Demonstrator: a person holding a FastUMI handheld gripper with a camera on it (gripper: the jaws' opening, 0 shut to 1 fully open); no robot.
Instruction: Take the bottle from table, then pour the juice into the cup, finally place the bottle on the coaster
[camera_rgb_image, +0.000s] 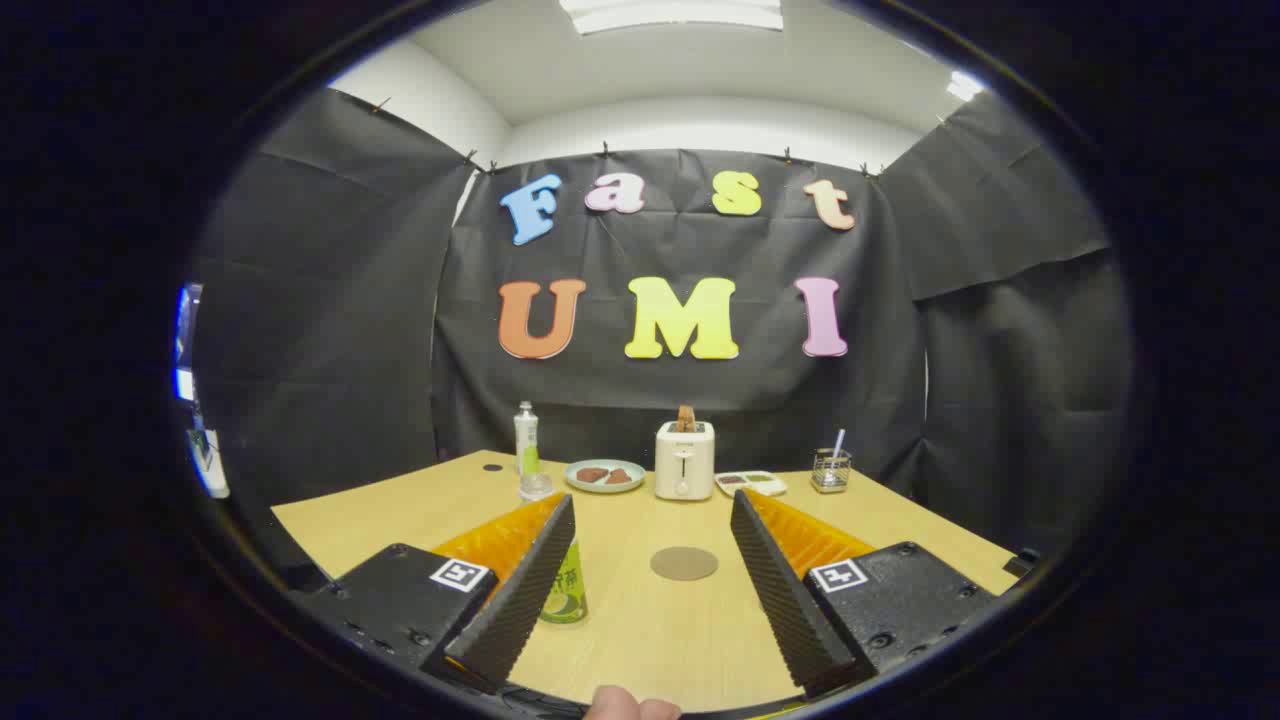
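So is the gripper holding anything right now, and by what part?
Nothing is held. The gripper is open; the bottle stands on the table behind the left finger, not clamped between both.

The coaster (684, 563) lies between the spread jaws; the bottle (564, 592) stands partly behind the left finger (520, 590).

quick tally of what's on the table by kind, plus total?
Bottles: 2 (far bottle, near bottle behind the open hand-held gripper)
Cup: 1
Coaster: 1
Plate: 1
Toaster: 1
Tray: 1
Wire holder: 1
Total: 8
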